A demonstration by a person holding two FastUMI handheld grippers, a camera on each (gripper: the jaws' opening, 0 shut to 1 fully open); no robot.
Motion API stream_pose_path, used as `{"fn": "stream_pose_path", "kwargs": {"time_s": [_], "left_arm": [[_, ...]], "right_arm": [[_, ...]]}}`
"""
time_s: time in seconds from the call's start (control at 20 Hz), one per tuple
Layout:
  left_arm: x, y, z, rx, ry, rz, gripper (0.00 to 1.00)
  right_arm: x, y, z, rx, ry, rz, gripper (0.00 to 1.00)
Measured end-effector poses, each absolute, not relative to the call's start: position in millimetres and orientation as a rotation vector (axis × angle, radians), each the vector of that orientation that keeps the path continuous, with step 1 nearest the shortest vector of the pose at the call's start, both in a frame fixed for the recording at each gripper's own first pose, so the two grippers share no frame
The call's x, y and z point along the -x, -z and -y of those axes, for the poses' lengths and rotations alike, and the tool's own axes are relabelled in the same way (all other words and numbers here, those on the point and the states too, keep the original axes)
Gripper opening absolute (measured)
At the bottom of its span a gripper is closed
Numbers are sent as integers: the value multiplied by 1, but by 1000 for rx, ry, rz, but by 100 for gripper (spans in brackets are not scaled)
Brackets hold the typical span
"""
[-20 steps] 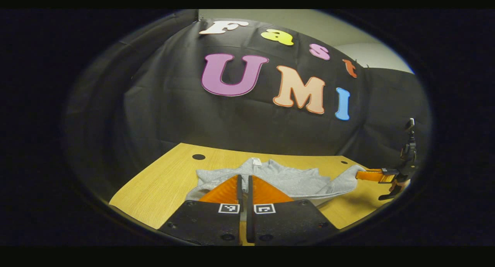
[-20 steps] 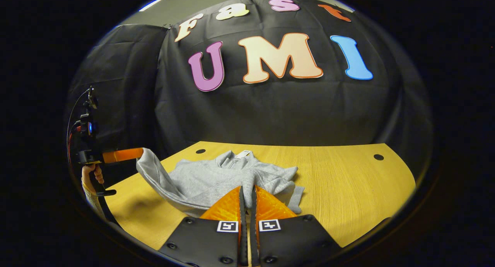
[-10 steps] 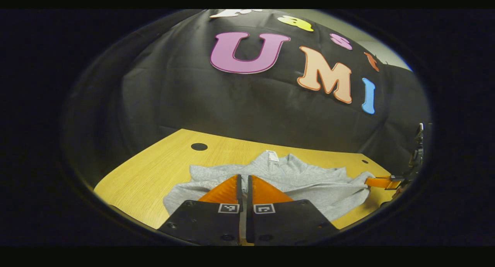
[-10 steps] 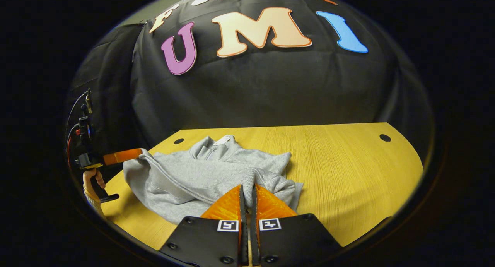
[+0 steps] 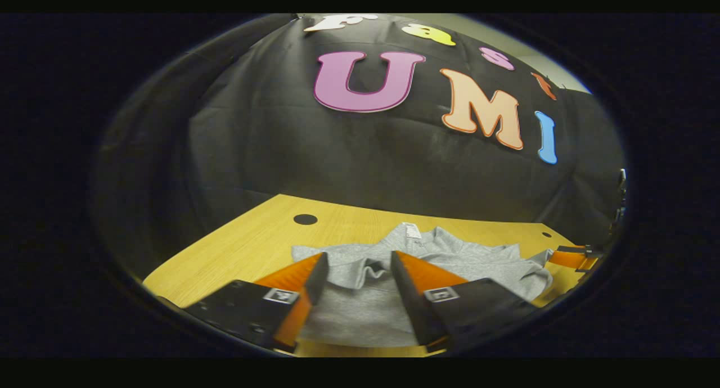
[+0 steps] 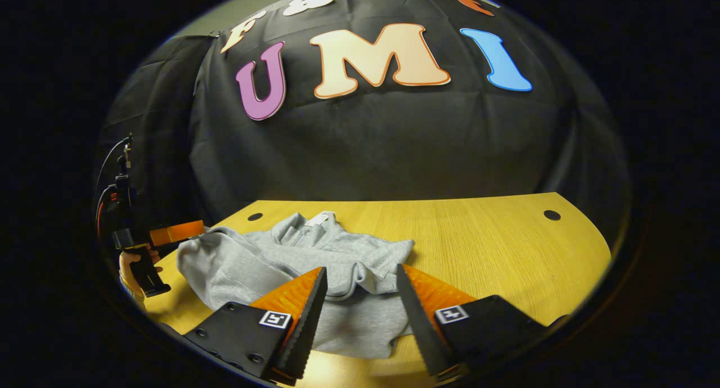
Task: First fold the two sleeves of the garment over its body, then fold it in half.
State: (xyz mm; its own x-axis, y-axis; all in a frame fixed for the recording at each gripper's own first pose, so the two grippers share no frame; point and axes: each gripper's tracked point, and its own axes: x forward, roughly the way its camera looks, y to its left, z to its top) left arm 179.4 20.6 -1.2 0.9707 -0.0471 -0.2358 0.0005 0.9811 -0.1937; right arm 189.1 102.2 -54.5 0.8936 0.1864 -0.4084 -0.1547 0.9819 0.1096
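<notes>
2 claws, both spread wide w/ nothing between the fingers, each hovering low over the near part of the grey garment (image 6: 315, 258). Left claw (image 5: 354, 275) has cloth showing through the gap, not pinched; same for the right claw (image 6: 360, 289).

Garment sits on the tabletop (image 6: 495, 247), collar and tag pointing at the back wall, near hem close to the front edge. In the right gripper view it looks bunched, w/ a rumpled layer lying over the body and ridges across the middle. My guess is the fold is roughly laid but not tidy.

What could go wrong imo:
- loose top layer slides or springs back if a claw brushes it on the way out, bc nothing is pinning it.
- a finger tip snags a ridge and drags the whole thing toward the front edge. Hem is already near that edge, so it could hang off.
- regrabbing 2 layers instead of 1 would wreck the next fold. Can't tell from here how many layers are stacked.

Room: plenty of bare wood to the right of the garment and behind the collar. Left side is tighter, the other claw and the hand (image 6: 135, 264) on it sit just beside the garment's left edge. There's a hole (image 5: 305, 219) in the tabletop back left, well apart from the cloth.
</notes>
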Motion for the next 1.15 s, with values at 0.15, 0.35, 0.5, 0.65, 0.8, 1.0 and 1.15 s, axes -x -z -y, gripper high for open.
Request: {"fn": "stream_pose_path", "kwargs": {"time_s": [0.15,0.35,0.5,0.65,0.8,1.0,1.15], "left_arm": [[-163,-22,-34,149,-3,-161,95],[-121,-56,-46,85,-17,-46,95],[-85,-69,-58,20,-50,26,94],[-53,-65,-66,1,-84,55,95],[-29,-53,-66,34,-95,67,94],[-17,-29,-69,45,-112,61,93],[-17,-22,-71,76,-118,67,93]], "right_arm": [[-176,36,-106,-59,-192,-366,95],[-141,5,-111,-76,-222,-243,98],[-112,-9,-101,-49,-187,-145,98],[-83,-11,-95,-26,-161,-86,97],[-57,-6,-97,-72,-158,-63,97],[-38,-2,-96,-76,-141,-31,97],[-31,-2,-92,-64,-124,-16,97]]}}
